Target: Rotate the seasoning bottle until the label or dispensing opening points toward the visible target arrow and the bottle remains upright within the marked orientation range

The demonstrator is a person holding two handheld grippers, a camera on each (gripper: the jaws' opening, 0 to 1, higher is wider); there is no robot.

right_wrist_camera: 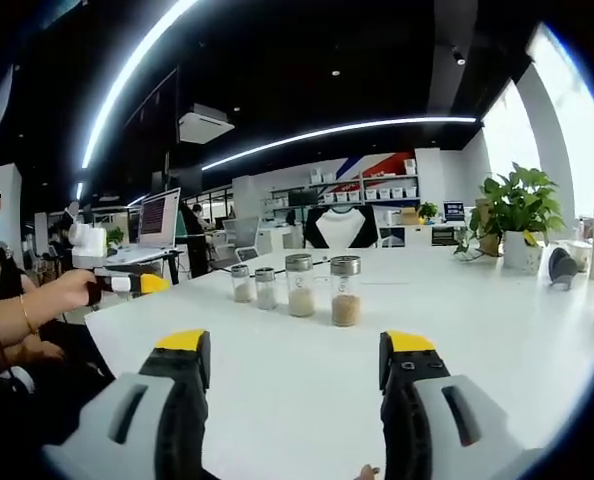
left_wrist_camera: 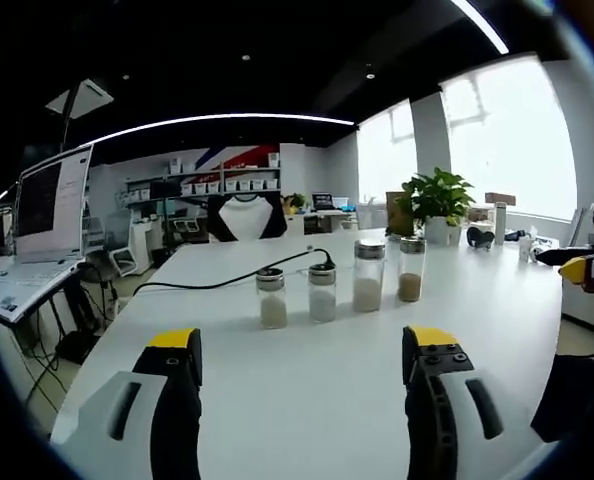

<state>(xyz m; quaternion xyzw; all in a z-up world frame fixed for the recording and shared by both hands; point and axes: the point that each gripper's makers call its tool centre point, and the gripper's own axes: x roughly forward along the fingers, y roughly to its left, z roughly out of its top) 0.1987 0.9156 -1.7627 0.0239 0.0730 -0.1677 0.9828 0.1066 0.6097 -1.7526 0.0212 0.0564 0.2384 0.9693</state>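
Four clear seasoning bottles with metal caps stand upright in a row on the white table [left_wrist_camera: 307, 400]. In the left gripper view the two short ones [left_wrist_camera: 272, 298] [left_wrist_camera: 322, 292] hold pale powder, a taller one [left_wrist_camera: 368, 275] holds white grains, and the last [left_wrist_camera: 410, 270] holds brown powder. From the right gripper view the brown one [right_wrist_camera: 345, 291] is nearest, beside the tall white one [right_wrist_camera: 299, 285]. My left gripper [left_wrist_camera: 303, 345] is open, well short of the row. My right gripper [right_wrist_camera: 295, 345] is open too, holding nothing. A hand holds the left gripper [right_wrist_camera: 127, 283] out at the table's left edge.
A black cable [left_wrist_camera: 227, 280] runs across the table to behind the bottles. A potted plant [left_wrist_camera: 437, 200] and small items stand at the far right by the window. A monitor [left_wrist_camera: 52, 205] and desk sit past the table's left edge. A seated person's arm [right_wrist_camera: 27, 300] is close.
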